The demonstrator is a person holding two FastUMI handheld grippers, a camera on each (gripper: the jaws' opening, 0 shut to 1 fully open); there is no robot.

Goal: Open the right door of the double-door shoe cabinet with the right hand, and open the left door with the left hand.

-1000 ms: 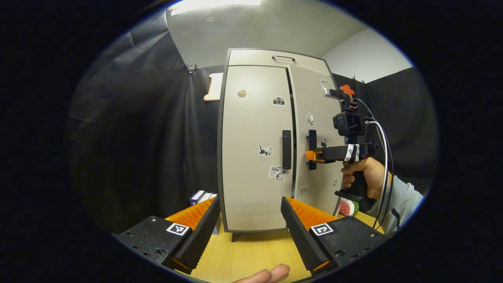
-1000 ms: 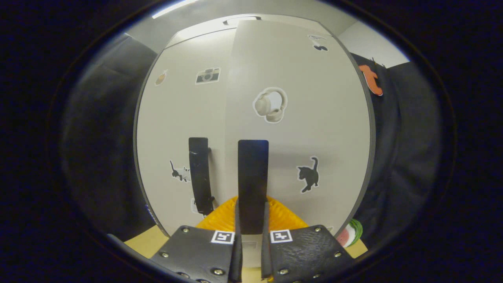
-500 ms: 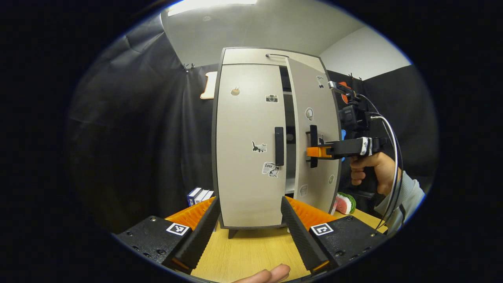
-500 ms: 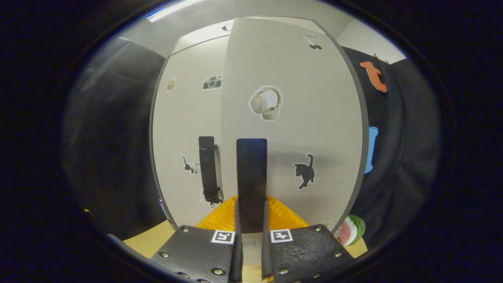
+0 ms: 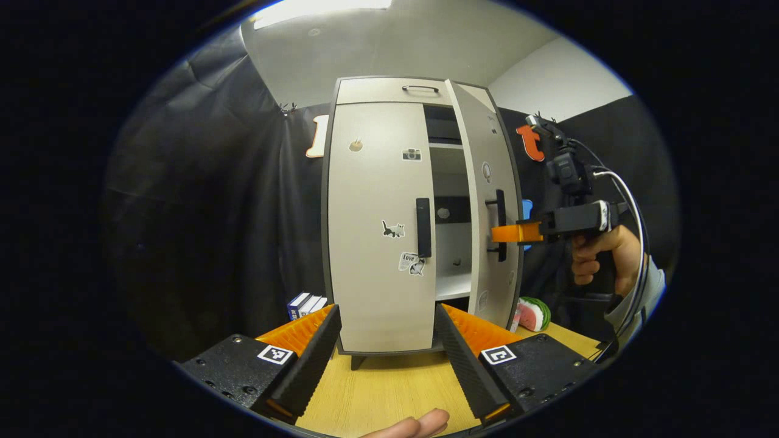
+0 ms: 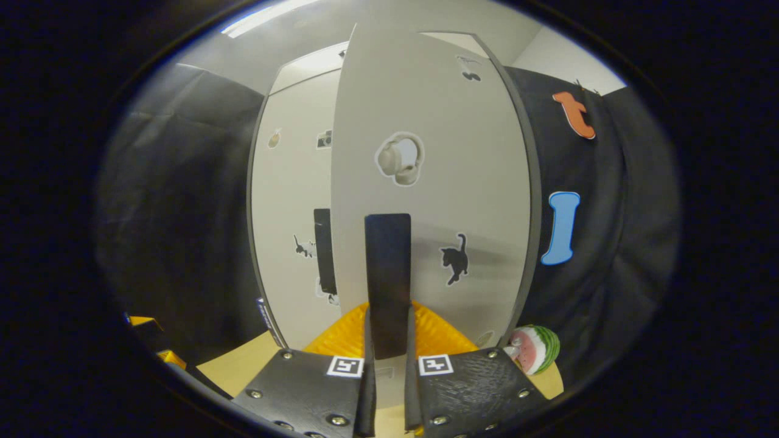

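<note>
The left gripper (image 5: 386, 359) waits wide open over the yellow wooden table (image 5: 377, 395), well back from the tall grey shoe cabinet (image 5: 389, 91). Its left door (image 5: 371, 231) is shut, so the black bar handle (image 5: 423, 227) has room. The right gripper (image 6: 387, 356) squeezes the right door's black handle (image 6: 387, 267), holding that right door (image 6: 481, 201) part open.

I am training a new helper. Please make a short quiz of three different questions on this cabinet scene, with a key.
1. True or false: the left door is closed.
2. The right gripper is shut on: A) right door handle B) watermelon slice C) books
3. Fill in: the left gripper is ____ and holds nothing.

Key: 1 true; 2 A; 3 open.
</note>
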